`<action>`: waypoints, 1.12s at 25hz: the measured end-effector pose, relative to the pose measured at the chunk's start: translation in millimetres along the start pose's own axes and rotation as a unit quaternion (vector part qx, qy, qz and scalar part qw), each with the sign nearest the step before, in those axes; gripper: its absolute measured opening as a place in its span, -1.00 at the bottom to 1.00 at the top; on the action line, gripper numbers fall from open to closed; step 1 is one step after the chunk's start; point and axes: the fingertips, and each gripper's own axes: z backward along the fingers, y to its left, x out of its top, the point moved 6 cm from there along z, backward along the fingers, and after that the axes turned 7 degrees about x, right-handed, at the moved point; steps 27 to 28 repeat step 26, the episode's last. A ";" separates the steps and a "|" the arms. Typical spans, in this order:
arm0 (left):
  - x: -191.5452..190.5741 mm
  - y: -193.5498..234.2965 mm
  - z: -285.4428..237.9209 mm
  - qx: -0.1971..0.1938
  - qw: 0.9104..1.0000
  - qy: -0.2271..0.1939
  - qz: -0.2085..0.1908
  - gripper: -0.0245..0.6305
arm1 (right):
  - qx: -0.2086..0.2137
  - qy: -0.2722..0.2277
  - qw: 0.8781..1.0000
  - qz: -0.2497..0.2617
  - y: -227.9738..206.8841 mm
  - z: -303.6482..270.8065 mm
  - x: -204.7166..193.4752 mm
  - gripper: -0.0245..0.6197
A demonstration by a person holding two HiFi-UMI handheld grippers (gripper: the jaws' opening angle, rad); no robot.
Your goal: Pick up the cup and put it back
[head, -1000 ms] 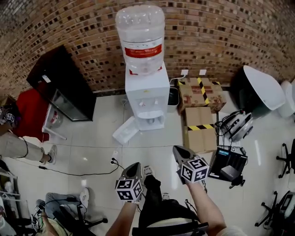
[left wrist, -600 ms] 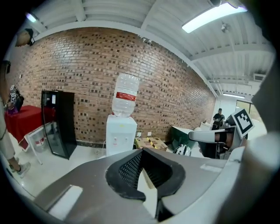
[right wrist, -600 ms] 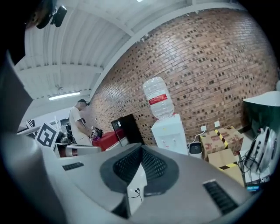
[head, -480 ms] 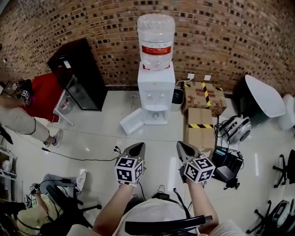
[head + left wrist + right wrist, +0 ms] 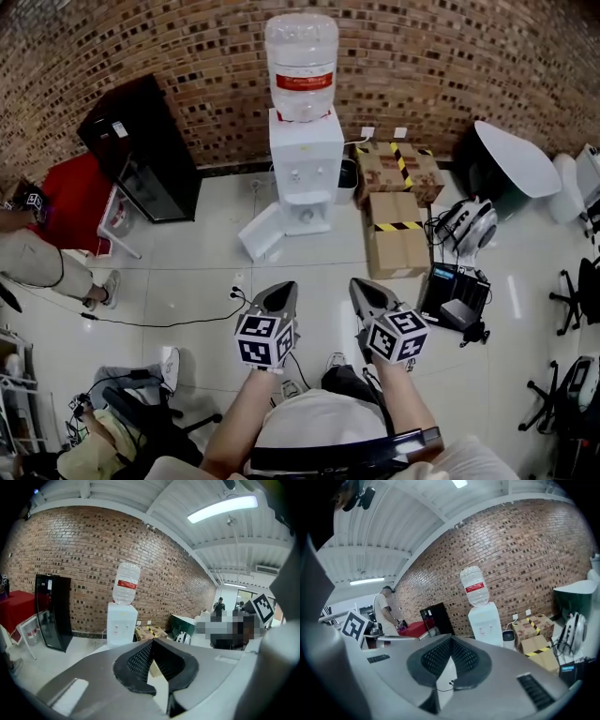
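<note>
1. Far to the left of the water dispenser (image 5: 305,173), a person in light clothes (image 5: 28,267) stands beside a red table (image 5: 67,202).
2. A black cabinet (image 5: 141,145) stands against the brick wall, between the red table and the dispenser.
3. The dispenser stands against that wall with a clear bottle (image 5: 302,66) upright on top. A white panel (image 5: 261,232) lies on the floor just beside its base, on the left.
4. The left gripper (image 5: 281,286) hangs over the floor in front of the dispenser, well apart from it. Its jaws are pressed together at the tips with nothing between them.
5. The right gripper (image 5: 359,284) hangs alongside, also in front of the dispenser. Its jaws meet at the tips too, and they are empty.
6. A small dark bin (image 5: 347,178) stands just right of the dispenser. Beyond it are cardboard boxes (image 5: 398,246) banded with yellow and black tape.
7. The cup cannot be made out in any view, on the dispenser or around it.
</note>
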 end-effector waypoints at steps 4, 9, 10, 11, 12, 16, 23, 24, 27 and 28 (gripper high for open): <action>-4.5 0.7 7.6 -0.005 1.000 0.005 -0.004 -0.92 | -0.022 -0.002 1.000 0.013 7.1 8.7 1.4 -0.90; -10.3 9.0 21.7 -0.008 1.000 0.008 0.000 -0.92 | -0.020 0.001 0.999 0.028 32.0 8.2 3.2 -0.90; -9.3 9.9 22.6 -0.008 1.000 0.006 0.001 -0.92 | -0.019 0.002 0.999 0.031 35.0 8.2 3.6 -0.89; -8.3 10.6 22.9 -0.009 1.000 0.003 0.001 -0.92 | -0.019 0.002 0.999 0.034 36.8 8.5 3.8 -0.90; -7.3 11.3 22.7 -0.009 1.000 0.001 0.002 -0.92 | -0.020 0.003 0.999 0.036 37.5 8.9 3.5 -0.89; -2.4 13.8 18.7 -0.012 1.000 -0.005 0.005 -0.92 | -0.035 0.002 0.999 0.038 30.1 12.5 6.2 -0.89; 2.3 17.5 19.3 -0.004 1.000 0.001 0.005 -0.92 | -0.028 0.002 0.999 0.039 37.6 7.6 12.0 -0.90; 4.4 18.5 20.0 -0.002 1.000 0.001 0.004 -0.92 | -0.026 0.002 0.999 0.040 39.6 6.8 13.0 -0.90; 8.3 19.7 21.5 0.000 1.000 0.001 0.004 -0.92 | -0.025 0.002 0.999 0.041 42.0 6.6 15.2 -0.90; 8.3 19.7 21.5 0.000 1.000 0.001 0.004 -0.92 | -0.025 0.002 0.999 0.041 42.0 6.6 15.2 -0.90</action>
